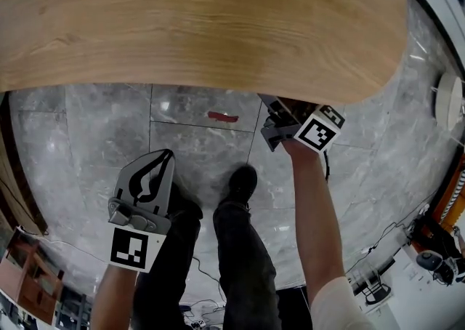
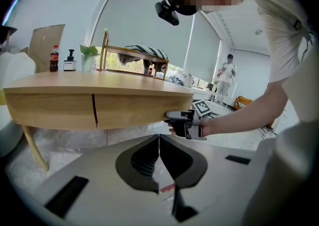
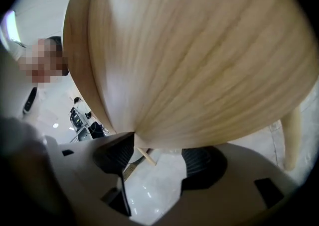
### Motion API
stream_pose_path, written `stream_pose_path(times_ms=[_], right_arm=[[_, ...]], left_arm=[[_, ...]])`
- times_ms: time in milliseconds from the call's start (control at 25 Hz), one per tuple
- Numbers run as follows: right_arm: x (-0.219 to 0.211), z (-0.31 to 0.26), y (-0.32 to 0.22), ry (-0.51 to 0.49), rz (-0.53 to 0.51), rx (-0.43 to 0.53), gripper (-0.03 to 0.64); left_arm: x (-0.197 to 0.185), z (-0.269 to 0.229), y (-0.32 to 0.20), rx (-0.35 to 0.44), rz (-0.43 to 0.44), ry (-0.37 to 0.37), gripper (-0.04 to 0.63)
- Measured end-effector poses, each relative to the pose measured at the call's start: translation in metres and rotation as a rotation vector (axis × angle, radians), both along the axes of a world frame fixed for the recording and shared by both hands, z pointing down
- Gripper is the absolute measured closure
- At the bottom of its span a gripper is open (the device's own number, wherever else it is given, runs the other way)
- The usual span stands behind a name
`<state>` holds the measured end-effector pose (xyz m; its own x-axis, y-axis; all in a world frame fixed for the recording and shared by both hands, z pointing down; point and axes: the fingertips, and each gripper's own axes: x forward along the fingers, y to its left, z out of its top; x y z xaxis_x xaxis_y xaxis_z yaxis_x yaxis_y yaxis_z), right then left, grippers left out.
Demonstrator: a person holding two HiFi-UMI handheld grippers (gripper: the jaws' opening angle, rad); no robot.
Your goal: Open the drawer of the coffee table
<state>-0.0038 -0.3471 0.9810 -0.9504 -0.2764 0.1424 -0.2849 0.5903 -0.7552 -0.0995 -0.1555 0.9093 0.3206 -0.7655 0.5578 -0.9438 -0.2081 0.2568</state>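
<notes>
The coffee table (image 1: 203,23) is pale wood with a rounded top. In the left gripper view its apron shows a vertical seam (image 2: 93,111), and the drawer front (image 2: 142,110) lies to the right of it. My right gripper (image 1: 278,119) is at the table's near edge with its tips tucked under the rim, at the drawer front's right end (image 2: 182,120). In the right gripper view its jaws (image 3: 159,158) stand wide open, with the wooden rim just above the left pad (image 3: 117,153) and nothing pinched. My left gripper (image 1: 163,160) hangs low beside the person's leg, shut and empty (image 2: 159,158).
The person's legs and a black shoe (image 1: 240,183) stand on the grey marble floor between the grippers. A red mark (image 1: 222,116) lies on a tile. A cola bottle (image 2: 54,58), a pump bottle (image 2: 70,61) and a wooden rack (image 2: 134,58) stand on the table. Table legs (image 2: 35,148) (image 3: 291,135) angle down.
</notes>
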Motion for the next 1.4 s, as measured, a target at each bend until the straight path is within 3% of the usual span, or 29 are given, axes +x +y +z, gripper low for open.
stream_pose_path(times_ms=[280, 560, 960, 1160, 1400], right_arm=[[0.005, -0.004, 0.007, -0.057, -0.002, -0.010, 0.310], [0.012, -0.001, 0.015, -0.060, -0.015, -0.012, 0.376], [0.026, 0.001, 0.064, -0.038, -0.054, -0.067, 0.377], [0.031, -0.014, 0.114, -0.040, -0.057, -0.097, 0.376], [0.037, -0.010, 0.117, -0.047, -0.045, -0.104, 0.371]], left_arm=[[0.007, 0.003, 0.000, -0.007, 0.006, -0.004, 0.575], [0.004, 0.006, 0.000, -0.011, 0.001, -0.012, 0.575], [0.009, 0.002, 0.010, -0.004, -0.017, -0.008, 0.575], [0.013, -0.019, 0.044, 0.018, -0.026, -0.010, 0.575], [0.018, -0.012, 0.058, 0.005, -0.042, 0.003, 0.575]])
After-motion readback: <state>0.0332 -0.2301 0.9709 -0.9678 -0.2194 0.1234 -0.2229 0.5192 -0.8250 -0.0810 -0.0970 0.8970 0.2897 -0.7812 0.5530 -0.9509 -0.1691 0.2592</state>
